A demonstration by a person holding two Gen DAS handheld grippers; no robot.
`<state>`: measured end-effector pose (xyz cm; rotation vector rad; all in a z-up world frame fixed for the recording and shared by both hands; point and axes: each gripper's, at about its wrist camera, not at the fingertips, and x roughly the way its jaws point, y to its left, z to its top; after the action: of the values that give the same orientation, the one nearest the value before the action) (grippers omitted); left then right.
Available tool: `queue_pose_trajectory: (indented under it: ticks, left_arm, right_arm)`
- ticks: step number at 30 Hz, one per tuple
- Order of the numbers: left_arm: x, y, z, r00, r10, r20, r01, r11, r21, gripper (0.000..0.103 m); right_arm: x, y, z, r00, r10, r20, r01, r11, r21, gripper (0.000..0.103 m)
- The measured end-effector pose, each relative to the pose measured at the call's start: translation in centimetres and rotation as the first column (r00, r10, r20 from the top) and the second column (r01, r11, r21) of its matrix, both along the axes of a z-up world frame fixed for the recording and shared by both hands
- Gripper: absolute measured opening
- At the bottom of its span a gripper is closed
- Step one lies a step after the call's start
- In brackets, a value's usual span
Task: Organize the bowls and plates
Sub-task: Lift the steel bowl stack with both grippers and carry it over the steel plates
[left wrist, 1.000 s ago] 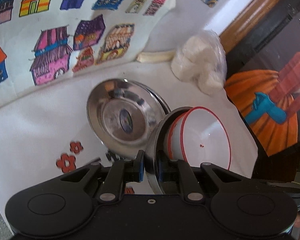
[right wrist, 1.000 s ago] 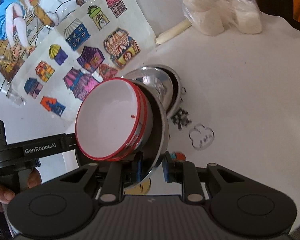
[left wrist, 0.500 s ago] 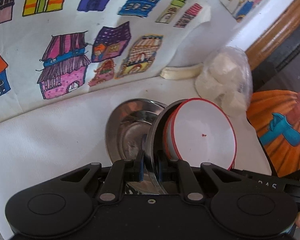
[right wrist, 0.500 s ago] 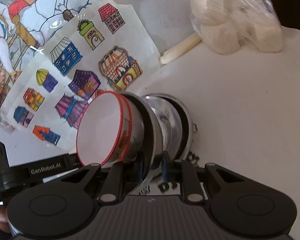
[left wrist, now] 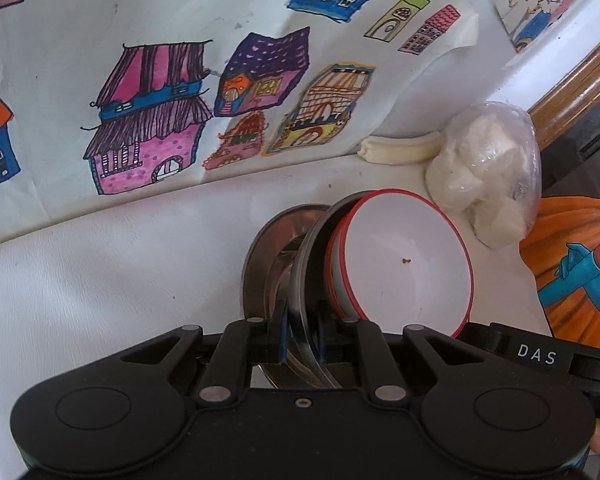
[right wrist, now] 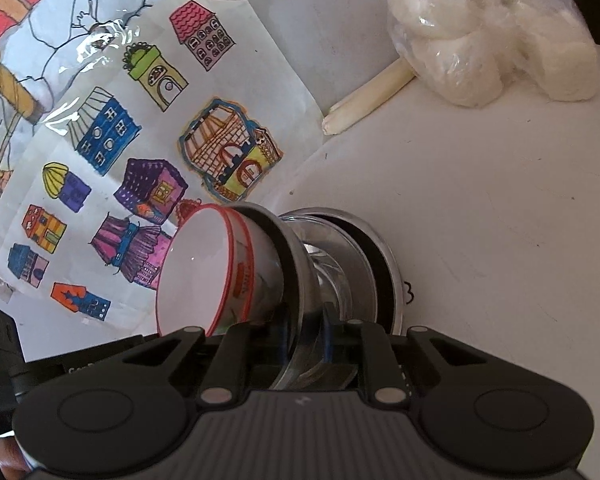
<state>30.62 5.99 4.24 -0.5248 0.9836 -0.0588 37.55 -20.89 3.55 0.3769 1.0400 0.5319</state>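
Both grippers clamp the rim of one steel plate (left wrist: 300, 280) for me: left gripper (left wrist: 302, 338) and right gripper (right wrist: 306, 338) each pinch its near edge, the right one having just been closing. That plate stands almost on edge, carrying red-rimmed white bowls (left wrist: 404, 264) whose mouths face sideways. Just beyond sits another steel plate (right wrist: 364, 264) on the white table (right wrist: 500, 240). Farther off are house drawings (left wrist: 148, 120) and a plastic bag (right wrist: 488, 36). Both grippers point steeply downward.
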Motion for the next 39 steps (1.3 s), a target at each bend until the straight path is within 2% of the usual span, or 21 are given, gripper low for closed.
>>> queue_pose_trajectory:
  ticks: [39]
  left_arm:
    - [0.95,0.28,-0.8,1.0,0.011,-0.026,-0.011,1.0,-0.023,0.016]
  right_arm:
    - [0.96,0.73,-0.96,1.0,-0.026,0.007,0.026,1.0,0.003,0.014]
